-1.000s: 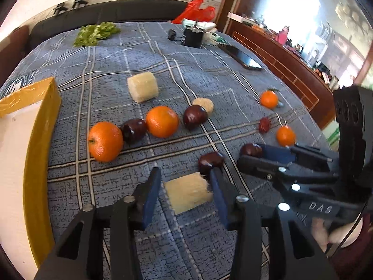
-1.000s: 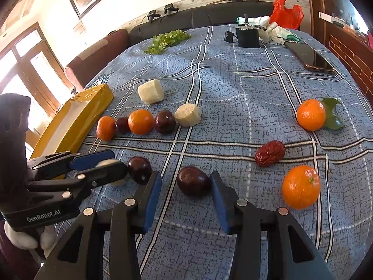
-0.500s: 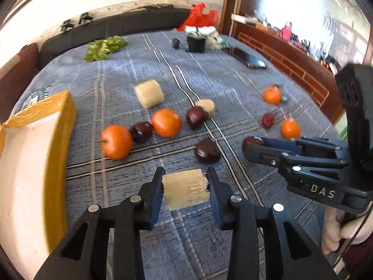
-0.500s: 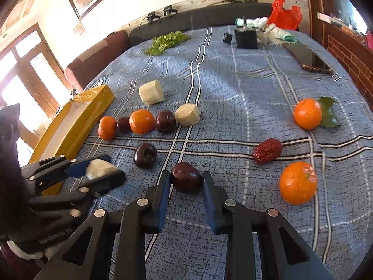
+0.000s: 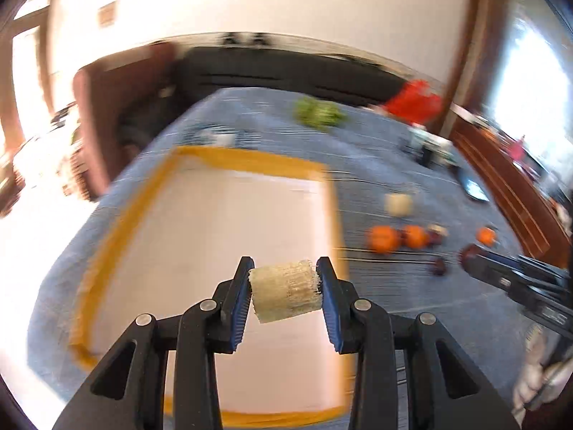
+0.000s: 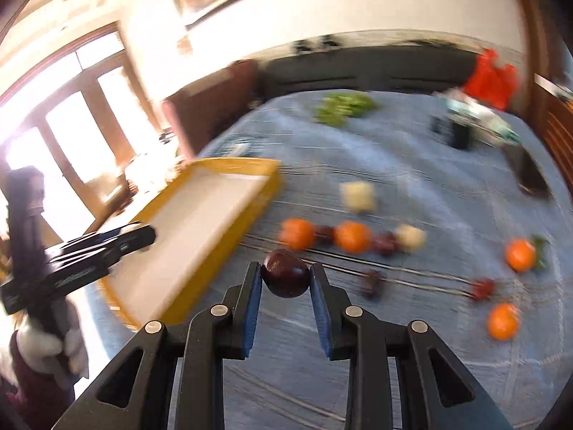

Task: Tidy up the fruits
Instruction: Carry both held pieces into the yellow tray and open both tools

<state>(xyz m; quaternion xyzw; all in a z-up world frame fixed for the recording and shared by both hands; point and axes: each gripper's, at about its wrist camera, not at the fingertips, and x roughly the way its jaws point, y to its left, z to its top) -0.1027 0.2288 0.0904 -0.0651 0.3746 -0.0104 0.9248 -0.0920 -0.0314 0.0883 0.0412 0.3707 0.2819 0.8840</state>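
My left gripper (image 5: 283, 275) is shut on a pale yellow sugarcane piece (image 5: 286, 292) and holds it in the air over the yellow-rimmed white tray (image 5: 229, 251). My right gripper (image 6: 285, 275) is shut on a dark plum (image 6: 286, 273), lifted above the blue cloth just right of the tray (image 6: 200, 222). On the cloth lie oranges (image 6: 352, 237), more dark plums (image 6: 385, 243), two pale sugarcane pieces (image 6: 359, 196), and red dates (image 6: 483, 288). The left gripper also shows at the left in the right wrist view (image 6: 143, 238).
A blue patterned cloth (image 6: 447, 193) covers the table. Green leaves (image 6: 343, 107), a red bag (image 6: 490, 79), a black box (image 6: 460, 134) and a phone (image 6: 530, 172) lie at the far side. A dark sofa stands behind. Both views are motion-blurred.
Both grippers closed on their fruit, lifted it and swung left toward the tray. The left one now hangs over the tray; the right one is beside the tray's right rim.
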